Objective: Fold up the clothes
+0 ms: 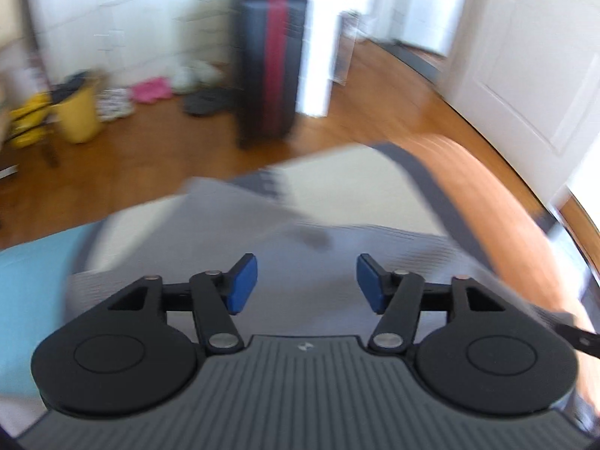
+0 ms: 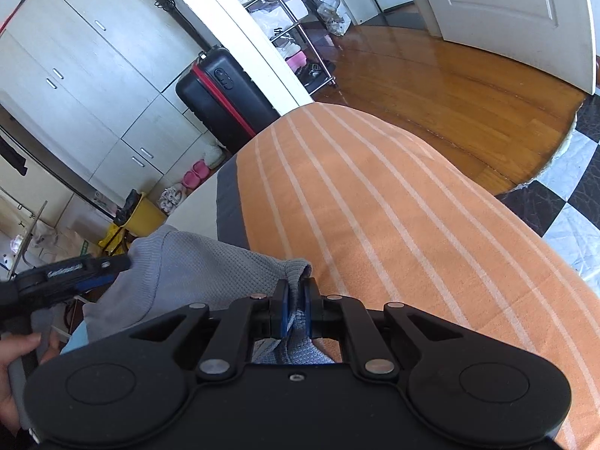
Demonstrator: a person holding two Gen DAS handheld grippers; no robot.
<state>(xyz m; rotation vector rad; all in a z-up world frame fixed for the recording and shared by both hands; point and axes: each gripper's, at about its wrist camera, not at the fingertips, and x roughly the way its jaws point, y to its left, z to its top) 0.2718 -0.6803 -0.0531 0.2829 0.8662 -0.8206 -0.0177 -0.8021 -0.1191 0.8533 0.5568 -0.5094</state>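
Observation:
A grey knit garment (image 2: 187, 262) lies on the bed, over an orange blanket with white stripes (image 2: 375, 206). My right gripper (image 2: 296, 311) is shut on a bunched edge of the grey garment, the cloth pinched between its blue pads (image 2: 282, 313). In the blurred left wrist view my left gripper (image 1: 307, 285) stands open above the grey garment (image 1: 307, 240), with nothing between its blue pads (image 1: 243, 281). The left gripper (image 2: 90, 285) also shows at the left edge of the right wrist view, held by a hand (image 2: 18, 352).
A black suitcase with a red stripe (image 2: 221, 93) stands on the wooden floor (image 2: 450, 105) beyond the bed. White cabinets (image 2: 93, 75), a yellow bin (image 1: 77, 112), shoes and a wire rack (image 2: 292, 30) line the wall. A white door (image 2: 506, 11) is at right.

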